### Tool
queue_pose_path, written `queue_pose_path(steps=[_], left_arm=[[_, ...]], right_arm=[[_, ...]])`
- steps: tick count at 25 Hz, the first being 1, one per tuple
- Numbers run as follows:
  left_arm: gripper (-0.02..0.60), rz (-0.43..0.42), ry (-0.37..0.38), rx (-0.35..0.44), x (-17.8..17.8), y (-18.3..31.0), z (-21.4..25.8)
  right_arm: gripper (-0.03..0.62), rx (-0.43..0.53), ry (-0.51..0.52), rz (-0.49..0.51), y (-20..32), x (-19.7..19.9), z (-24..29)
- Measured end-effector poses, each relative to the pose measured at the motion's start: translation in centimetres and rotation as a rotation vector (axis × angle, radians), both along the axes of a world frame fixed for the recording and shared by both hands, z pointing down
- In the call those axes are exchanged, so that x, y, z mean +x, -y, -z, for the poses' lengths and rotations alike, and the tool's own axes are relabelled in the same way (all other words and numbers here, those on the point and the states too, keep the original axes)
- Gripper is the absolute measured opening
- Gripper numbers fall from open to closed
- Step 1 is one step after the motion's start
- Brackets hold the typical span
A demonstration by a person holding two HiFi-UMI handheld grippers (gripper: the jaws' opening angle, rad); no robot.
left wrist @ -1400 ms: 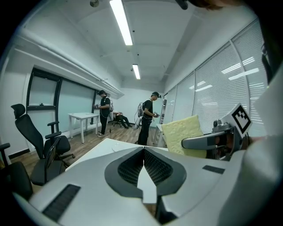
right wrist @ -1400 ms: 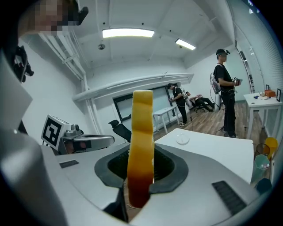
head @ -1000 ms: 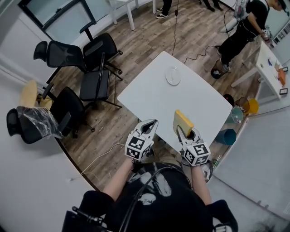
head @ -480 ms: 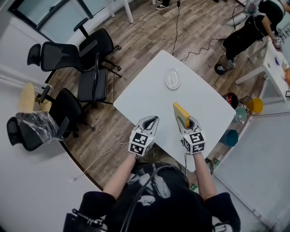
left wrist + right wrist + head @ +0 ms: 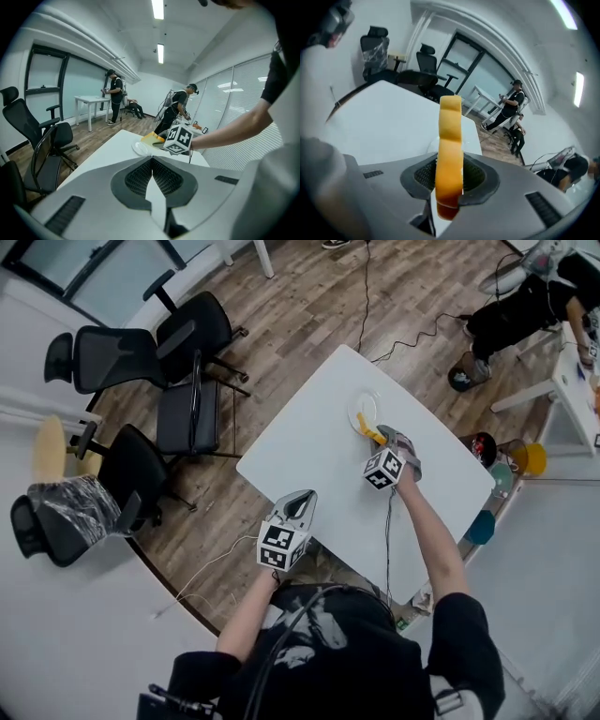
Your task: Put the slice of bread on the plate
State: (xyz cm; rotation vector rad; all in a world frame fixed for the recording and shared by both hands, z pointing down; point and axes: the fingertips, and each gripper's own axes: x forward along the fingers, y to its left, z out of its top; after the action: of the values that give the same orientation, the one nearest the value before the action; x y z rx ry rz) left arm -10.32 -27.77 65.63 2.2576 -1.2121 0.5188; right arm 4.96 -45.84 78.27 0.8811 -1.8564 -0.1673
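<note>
Head view: right claw (image 5: pixel 379 436) stretched out over the white surface (image 5: pixel 309 446), tips at the near rim of the plate (image 5: pixel 352 412).
Right claw state: closed on the slice of bread (image 5: pixel 450 140), pads pressing on both flat faces at its lower end.
Slice of bread: yellow, standing on edge between the jaws, sticking out well beyond the tips. Far end over the plate rim in the head view. Touching the plate or not, impossible to tell.
Plate: white and round, just ahead of the right claw, well ahead and to the right of the left claw (image 5: pixel 302 498).
Left claw state: closed, jaws meeting tip to tip, nothing between them.
Left claw place: over the near edge of the surface, well apart from the plate and from the right claw.
Surroundings: black office chairs (image 5: pixel 183 413) to the left of the left claw, on a wooden floor (image 5: pixel 309 306).
</note>
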Motion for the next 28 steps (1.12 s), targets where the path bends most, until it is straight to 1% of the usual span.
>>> queue_pose_path(steps=[2, 4, 6, 9, 13, 18, 20, 23, 25, 26, 28], left_arm=[[0.008, 0.038, 0.003, 0.002, -1.2, 1.0, -0.5], [0.008, 0.064, 0.025, 0.004, -2.2, 2.5, -1.2], [0.008, 0.071, 0.03, 0.01, -2.5, 4.3, -1.7], [0.008, 0.057, 0.029, 0.014, -2.4, 6.3, -2.4], [0.008, 0.031, 0.019, -0.005, -1.5, 8.1, -3.8], [0.008, -0.012, 0.003, -0.016, 1.0, 10.0, -4.8], [0.008, -0.026, -0.001, -0.018, 1.7, 10.4, -5.0], [0.008, -0.037, -0.01, -0.026, 2.1, 10.8, -5.4], [0.008, -0.043, -0.018, -0.04, 2.3, 10.8, -5.6], [0.008, -0.045, -0.022, -0.05, 2.3, 10.7, -5.8], [0.008, -0.042, -0.032, -0.068, 2.3, 10.4, -6.2]], right_arm=[[0.095, 0.001, -0.097, 0.018, 2.8, 0.1, -1.9], [0.095, -0.005, -0.153, 0.027, 4.7, 0.1, -3.2], [0.095, -0.003, -0.192, 0.037, 5.8, 0.0, -4.1], [0.095, 0.02, -0.251, 0.054, 6.8, -0.4, -5.0], [0.095, 0.061, -0.318, 0.096, 8.3, -1.8, -4.2], [0.095, 0.033, -0.451, 0.19, 8.2, -1.5, -6.0], [0.095, 0.024, -0.457, 0.201, 8.1, -1.3, -6.6], [0.097, 0.01, -0.422, 0.217, 8.1, -1.6, -7.0], [0.097, -0.039, -0.377, 0.224, 8.0, -2.0, -7.1], [0.109, -0.078, -0.347, 0.224, 7.8, -2.1, -7.2], [0.18, -0.175, -0.288, 0.227, 7.2, -2.3, -7.7]])
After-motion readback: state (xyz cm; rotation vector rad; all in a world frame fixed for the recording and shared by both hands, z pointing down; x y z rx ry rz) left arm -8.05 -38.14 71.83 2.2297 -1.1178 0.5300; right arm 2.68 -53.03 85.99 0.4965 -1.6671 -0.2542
